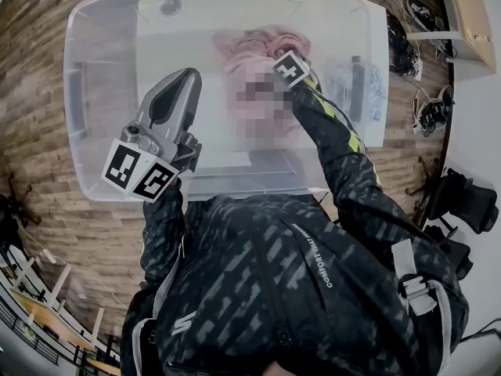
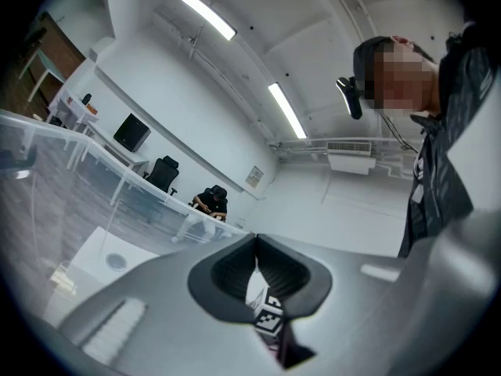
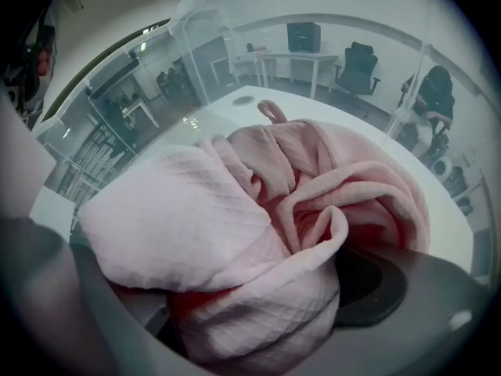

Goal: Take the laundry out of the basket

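Your right tool stands wide apart in the clear basket; only its own view shows the pink cloth bunched between its jaws. Your left tool, left of it, is together.

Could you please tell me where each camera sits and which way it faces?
Head view: on the person's head, facing steeply down at the clear basket and pink laundry; jacket, left gripper and right gripper show.
Left gripper view: on that gripper, facing out across the office, ceiling lights above; its shut jaws and the jacket show.
Right gripper view: on that gripper, facing down into the basket; its open jaws straddle the laundry.
Shared: the pink laundry, in head and right gripper views.
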`<state>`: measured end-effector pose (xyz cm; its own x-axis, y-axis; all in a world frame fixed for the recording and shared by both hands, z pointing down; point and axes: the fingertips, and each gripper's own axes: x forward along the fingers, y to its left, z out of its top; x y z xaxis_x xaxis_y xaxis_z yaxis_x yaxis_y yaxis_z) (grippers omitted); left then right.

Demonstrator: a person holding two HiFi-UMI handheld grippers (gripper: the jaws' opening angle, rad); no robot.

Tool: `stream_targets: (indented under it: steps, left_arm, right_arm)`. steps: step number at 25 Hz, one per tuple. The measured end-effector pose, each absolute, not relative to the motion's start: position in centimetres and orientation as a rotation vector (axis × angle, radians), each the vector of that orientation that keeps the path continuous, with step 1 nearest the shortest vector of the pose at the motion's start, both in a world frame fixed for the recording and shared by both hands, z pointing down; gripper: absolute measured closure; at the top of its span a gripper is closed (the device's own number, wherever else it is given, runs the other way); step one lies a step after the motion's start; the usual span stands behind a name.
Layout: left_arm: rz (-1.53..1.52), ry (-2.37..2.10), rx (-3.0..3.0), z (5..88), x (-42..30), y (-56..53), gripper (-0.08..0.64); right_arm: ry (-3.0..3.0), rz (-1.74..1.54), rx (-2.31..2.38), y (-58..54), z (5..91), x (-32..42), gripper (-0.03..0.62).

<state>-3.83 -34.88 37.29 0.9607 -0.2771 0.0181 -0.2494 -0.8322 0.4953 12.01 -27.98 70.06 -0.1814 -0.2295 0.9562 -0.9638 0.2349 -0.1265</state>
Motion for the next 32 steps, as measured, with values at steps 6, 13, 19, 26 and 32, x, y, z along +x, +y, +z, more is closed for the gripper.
stream_targets:
  steps: [6,13,19,26,32]
  left_arm:
    - [-0.057,-0.374,2.602,37.4,-4.4,-35.0,0.551]
    - [-0.067,-0.364,2.62,36.9,-4.6,-34.7,0.551]
    - [-0.127,-0.361,2.63,34.9,-5.3,-33.7,0.551]
    - [-0.198,-0.388,2.662,32.9,-7.0,-32.7,0.551]
    - [-0.253,-0.376,2.679,31.5,-7.9,-31.7,0.551]
  right_arm:
    - [-1.615,0.995,1.163,-28.3,70.3,11.7,-0.002]
    - [-1.695,0.934,1.277,-29.4,69.1,10.8,0.179]
    - [-1.732,0.947,1.493,-30.2,66.9,12.0,0.417]
    - [-1.821,0.888,1.69,-31.6,60.5,13.0,0.448]
    - [-1.957,0.788,1.855,-31.6,52.3,13.4,0.448]
